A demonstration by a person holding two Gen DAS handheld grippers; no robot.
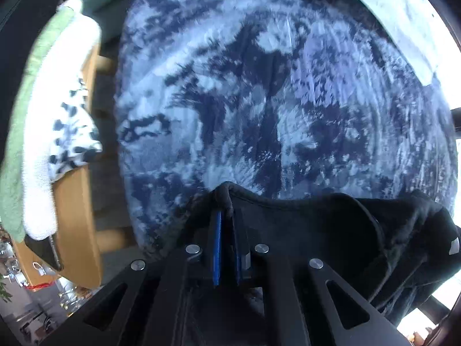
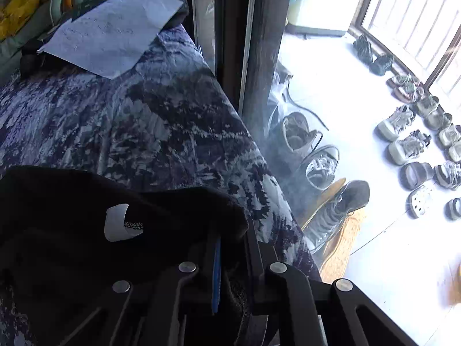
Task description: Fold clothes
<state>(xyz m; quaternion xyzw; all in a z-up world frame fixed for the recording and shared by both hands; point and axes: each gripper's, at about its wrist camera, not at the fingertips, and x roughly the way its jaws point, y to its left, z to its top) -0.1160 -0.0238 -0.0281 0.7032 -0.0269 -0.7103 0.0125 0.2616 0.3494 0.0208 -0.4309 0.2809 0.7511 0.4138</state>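
A plush blue-and-white mottled blanket (image 1: 288, 101) covers the bed and fills most of both wrist views; in the right wrist view it runs to the bed's edge beside a dark wooden post (image 2: 265, 46). Beyond the post lies a bright pale floor (image 2: 374, 245) with rows of shoes and sandals (image 2: 409, 144) along a glazed door.

The black fleece garment (image 1: 331, 230) lies bunched at the near end of the blanket and stretches between the two grippers; a white label (image 2: 118, 222) shows on it in the right wrist view. At the far end of the bed a sheet of pale paper (image 2: 112, 31) rests on another dark cloth.

To the left of the bed in the left wrist view stands a tan cardboard box (image 1: 77, 219), with a pile of green and white towels and a white cloth with black spots (image 1: 69, 132) draped over it.

The left gripper (image 1: 226, 216) has its blue-padded jaws narrowed on a raised fold at the garment's edge. The right gripper (image 2: 227, 248) has its jaws pinched on the opposite corner, the cloth draping over them and hiding most of the pads.
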